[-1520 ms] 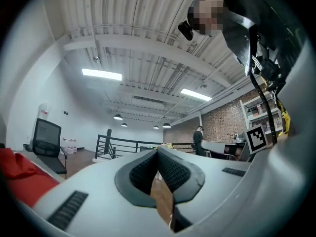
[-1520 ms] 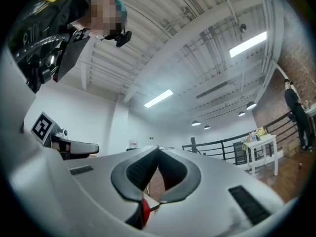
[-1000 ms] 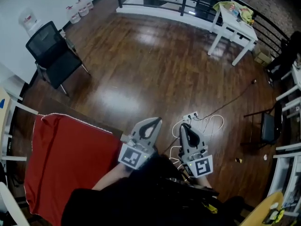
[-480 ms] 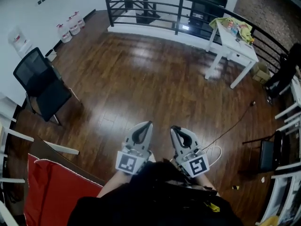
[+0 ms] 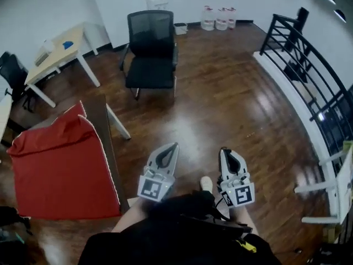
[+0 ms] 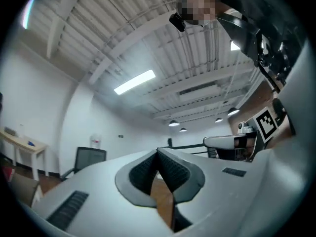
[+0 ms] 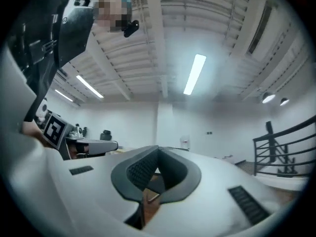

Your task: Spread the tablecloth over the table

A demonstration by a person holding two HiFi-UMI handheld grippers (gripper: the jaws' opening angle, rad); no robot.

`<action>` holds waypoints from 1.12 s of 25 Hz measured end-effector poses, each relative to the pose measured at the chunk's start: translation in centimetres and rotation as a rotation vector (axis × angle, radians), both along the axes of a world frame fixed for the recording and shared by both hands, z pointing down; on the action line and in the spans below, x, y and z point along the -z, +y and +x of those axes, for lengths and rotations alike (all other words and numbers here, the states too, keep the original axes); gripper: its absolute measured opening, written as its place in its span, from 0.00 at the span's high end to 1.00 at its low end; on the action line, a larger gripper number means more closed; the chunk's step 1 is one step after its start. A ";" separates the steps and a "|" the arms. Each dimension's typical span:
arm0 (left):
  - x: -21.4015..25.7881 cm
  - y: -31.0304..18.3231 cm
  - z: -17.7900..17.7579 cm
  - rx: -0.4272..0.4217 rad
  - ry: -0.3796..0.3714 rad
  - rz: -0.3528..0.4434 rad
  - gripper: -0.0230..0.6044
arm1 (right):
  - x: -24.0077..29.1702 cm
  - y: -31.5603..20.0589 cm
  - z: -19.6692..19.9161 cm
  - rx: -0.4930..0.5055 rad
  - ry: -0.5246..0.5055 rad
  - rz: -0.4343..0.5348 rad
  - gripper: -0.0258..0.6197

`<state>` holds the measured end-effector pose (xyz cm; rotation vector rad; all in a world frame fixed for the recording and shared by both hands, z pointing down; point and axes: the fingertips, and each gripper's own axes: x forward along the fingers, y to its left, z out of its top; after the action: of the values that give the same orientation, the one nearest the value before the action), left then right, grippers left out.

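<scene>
between grabs, by the look of it. left gripper [image 5: 169, 149] and right gripper [image 5: 228, 153] held side by side over the floor [image 5: 220, 93], off the right edge of the table [image 5: 99, 112] and well apart from the cloth [image 5: 55, 164]. both pressed together at the tips, with nothing pinched in either.

red cloth lying on the table, covering most of the top and seemingly reaching the near edge. bunched into a ridge near the far right corner, though, and stopping short of the right edge, with a bare brown strip left showing along it. left side of the table cut off by the frame, so no judging the hang there.

spreading partly done, going by that. next move, probably: turn toward the right edge, open both, and take the right hem at two places well apart, one toward the far corner and one toward the near corner. then draw it across the bare strip and flatten the ridge. worth pulling evenly, to avoid dragging it askew or off the left side. chair [image 5: 151, 48] beyond the far edge, out of the way.
</scene>
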<state>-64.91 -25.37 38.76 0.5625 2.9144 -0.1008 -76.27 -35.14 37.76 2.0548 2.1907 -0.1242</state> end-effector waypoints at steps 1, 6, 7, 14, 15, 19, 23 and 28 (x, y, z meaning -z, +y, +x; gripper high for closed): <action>-0.2 2.1 0.4 0.077 0.006 0.004 0.96 | -0.2 2.7 -0.3 0.072 -0.003 0.000 0.95; -0.6 10.1 3.2 0.462 -0.001 0.011 0.96 | -0.4 14.0 -0.8 0.423 -0.029 0.000 0.95; -0.5 10.9 3.9 0.545 -0.007 0.018 0.96 | 0.0 15.9 -0.8 0.499 -0.031 -0.007 0.95; -0.6 13.4 7.1 0.928 -0.073 0.086 0.96 | 0.1 25.4 1.5 0.874 -0.024 0.025 0.95; -1.2 13.4 8.0 0.968 -0.066 0.097 0.96 | -0.6 26.3 2.5 0.912 -0.019 0.041 0.95; -3.7 13.0 13.2 1.174 -0.017 0.137 0.96 | -3.5 30.3 8.4 1.089 0.004 0.110 0.95; -5.7 14.5 19.3 1.364 -0.012 0.131 0.96 | -5.0 35.5 16.1 1.246 -0.013 0.132 0.95; -6.2 18.4 27.3 1.507 -0.063 0.124 0.96 | -4.9 40.5 24.4 1.365 -0.088 0.146 0.95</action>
<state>-37.63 -6.99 44.92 2.4609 1.7639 -0.0689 -51.92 5.32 42.68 3.0945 0.4128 0.0067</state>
